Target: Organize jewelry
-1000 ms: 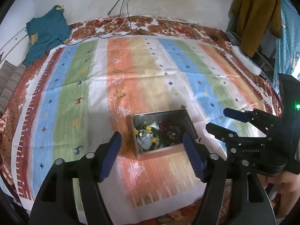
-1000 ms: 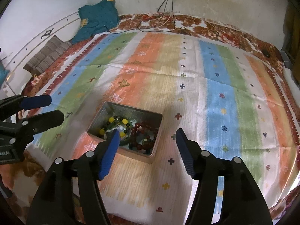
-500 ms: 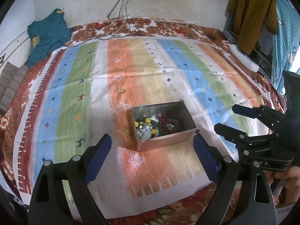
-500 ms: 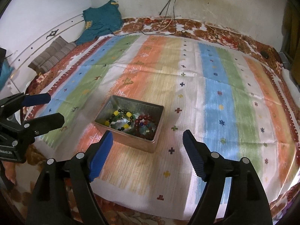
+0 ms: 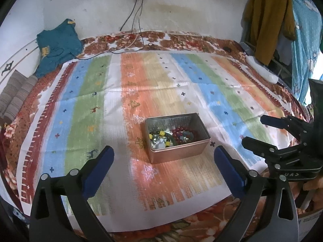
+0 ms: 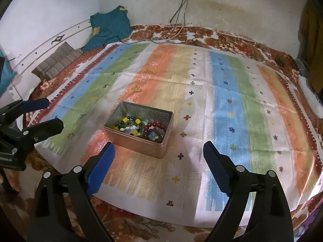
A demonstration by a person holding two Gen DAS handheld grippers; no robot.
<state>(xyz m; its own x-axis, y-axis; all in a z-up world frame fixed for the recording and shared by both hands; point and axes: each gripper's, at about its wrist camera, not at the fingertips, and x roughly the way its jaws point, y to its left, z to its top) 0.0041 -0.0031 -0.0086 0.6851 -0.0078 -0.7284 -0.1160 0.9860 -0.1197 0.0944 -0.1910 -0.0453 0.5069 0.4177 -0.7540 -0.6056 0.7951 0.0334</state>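
We see a metal tin [image 5: 177, 139] standing on a striped cloth [image 5: 125, 92] that covers a bed with a flowered blanket [image 5: 181, 40]. The tin has no lid on it and sits on the orange stripe, near the front edge of the cloth. Inside it, on the left, lies a string of yellow and dark beads [image 6: 129, 124], and on the right a dark red bead bracelet [image 6: 155, 129]; the two touch each other on the bottom of the tin.

Our left gripper [image 5: 163, 167] is above the front of the cloth, on the near side of the tin, with its two blue pads wide apart and nothing between them. Our right gripper [image 6: 158, 164] is also on the near side of the tin, a little to its right, and its fingers are spread wide too, holding nothing. Neither gripper touches the tin. In each view the other gripper shows at the side, well apart from the tin.

At the far left corner a teal shirt [image 5: 57, 46] lies against the wall, beside a striped pillow [image 6: 56, 61]. Some cables [image 5: 133, 20] hang from a wall socket down to the blanket. A mustard coat [image 5: 266, 20] hangs on the right.
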